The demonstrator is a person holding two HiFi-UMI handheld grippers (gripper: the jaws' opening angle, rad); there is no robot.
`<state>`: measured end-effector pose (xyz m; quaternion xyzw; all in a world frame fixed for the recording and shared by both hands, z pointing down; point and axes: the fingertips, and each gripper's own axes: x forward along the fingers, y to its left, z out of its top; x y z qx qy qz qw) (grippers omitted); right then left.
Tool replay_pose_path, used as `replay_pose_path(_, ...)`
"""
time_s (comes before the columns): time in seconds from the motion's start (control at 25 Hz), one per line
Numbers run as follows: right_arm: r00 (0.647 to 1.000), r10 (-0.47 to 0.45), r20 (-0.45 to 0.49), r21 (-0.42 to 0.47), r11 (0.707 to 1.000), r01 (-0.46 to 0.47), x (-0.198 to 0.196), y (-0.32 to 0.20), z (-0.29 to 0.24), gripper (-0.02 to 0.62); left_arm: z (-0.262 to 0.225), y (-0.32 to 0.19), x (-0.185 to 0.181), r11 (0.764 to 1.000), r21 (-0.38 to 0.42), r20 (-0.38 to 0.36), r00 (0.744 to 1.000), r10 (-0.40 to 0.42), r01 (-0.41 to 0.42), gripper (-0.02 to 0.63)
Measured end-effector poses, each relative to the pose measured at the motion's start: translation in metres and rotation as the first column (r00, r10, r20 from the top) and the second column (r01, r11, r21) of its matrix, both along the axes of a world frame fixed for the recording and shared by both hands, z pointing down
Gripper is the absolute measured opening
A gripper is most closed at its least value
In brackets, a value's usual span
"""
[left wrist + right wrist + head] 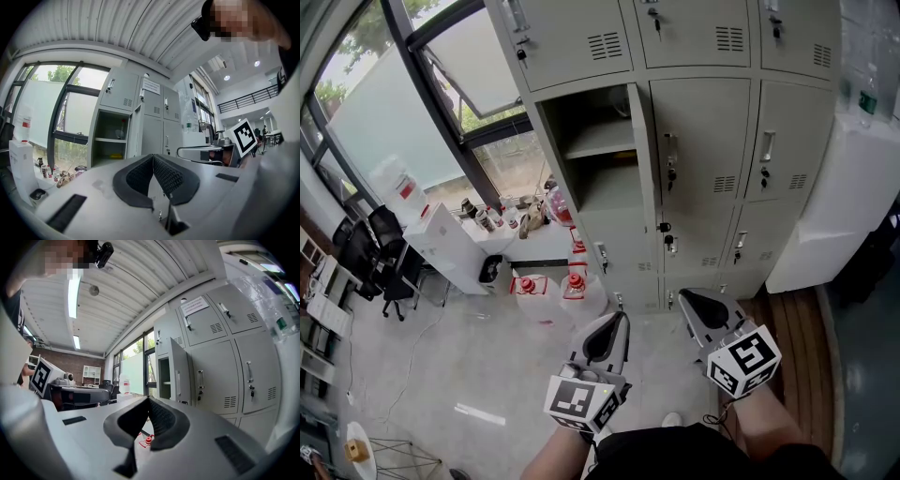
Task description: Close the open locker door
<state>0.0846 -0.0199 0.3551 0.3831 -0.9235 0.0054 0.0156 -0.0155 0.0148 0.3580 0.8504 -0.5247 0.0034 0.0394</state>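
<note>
The grey locker bank stands ahead of me. One middle compartment [595, 141] at its left column is open, with a shelf inside, and its door [645, 159] swings out toward me, seen edge-on. The same open door [180, 378] shows in the right gripper view, and the open compartment [110, 140] in the left gripper view. My left gripper [619, 321] is held low, well short of the lockers, shut with nothing between its pads. My right gripper [684, 298] is beside it, also shut and empty. Neither touches the door.
Water jugs with red caps [572, 286] stand on the floor below the open compartment. A low white unit [450, 248] with bottles sits by the window, with office chairs [380, 258] further left. A tall white appliance [834, 206] stands at the right of the lockers.
</note>
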Motion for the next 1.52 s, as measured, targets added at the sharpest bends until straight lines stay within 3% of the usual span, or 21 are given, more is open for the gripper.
replay_pose_path(0.16, 1.000, 0.005, 0.001, -0.005, 1.000, -0.005, 0.006, -0.003, 0.000, 0.052, 0.000, -0.005, 0.008, 0.996, 0.082, -0.014, 0.999, 0.032, -0.031, 0.017)
replay_pose_path(0.76, 1.000, -0.001, 0.017, -0.034, 0.999, 0.002, 0.028, -0.019, 0.005, 0.052, -0.001, -0.019, 0.035, 0.999, 0.023, 0.014, 1.000, 0.022, -0.022, 0.017)
replay_pose_path(0.92, 1.000, 0.002, 0.025, -0.037, 0.999, -0.001, 0.036, -0.023, 0.005, 0.052, -0.003, -0.027, 0.045, 0.997, 0.065, 0.013, 0.999, 0.040, -0.041, 0.017)
replay_pose_path(1.2, 0.999, -0.006, 0.034, -0.023, 1.000, 0.007, 0.042, -0.029, 0.005, 0.052, 0.001, -0.044, 0.052, 0.997, 0.067, 0.022, 0.999, 0.025, -0.027, 0.018)
replay_pose_path(1.24, 0.999, -0.005, 0.034, -0.020, 1.000, 0.006, 0.044, -0.030, 0.004, 0.052, 0.002, -0.048, 0.053, 0.998, 0.065, 0.024, 1.000, 0.019, -0.020, 0.037)
replay_pose_path(1.28, 0.999, -0.003, 0.034, -0.018, 1.000, 0.004, 0.045, -0.031, 0.004, 0.052, 0.002, -0.052, 0.054, 0.998, 0.059, 0.026, 1.000, 0.013, -0.014, 0.134)
replay_pose_path(1.32, 0.999, 0.000, 0.035, -0.017, 1.000, 0.001, 0.047, -0.032, 0.003, 0.052, 0.003, -0.056, 0.055, 0.999, 0.054, 0.027, 1.000, 0.006, -0.007, 0.185)
replay_pose_path(1.52, 0.999, 0.026, 0.034, -0.022, 0.999, -0.025, 0.054, -0.039, 0.003, 0.052, 0.000, -0.070, 0.054, 0.997, 0.070, 0.030, 0.999, -0.035, 0.033, 0.231)
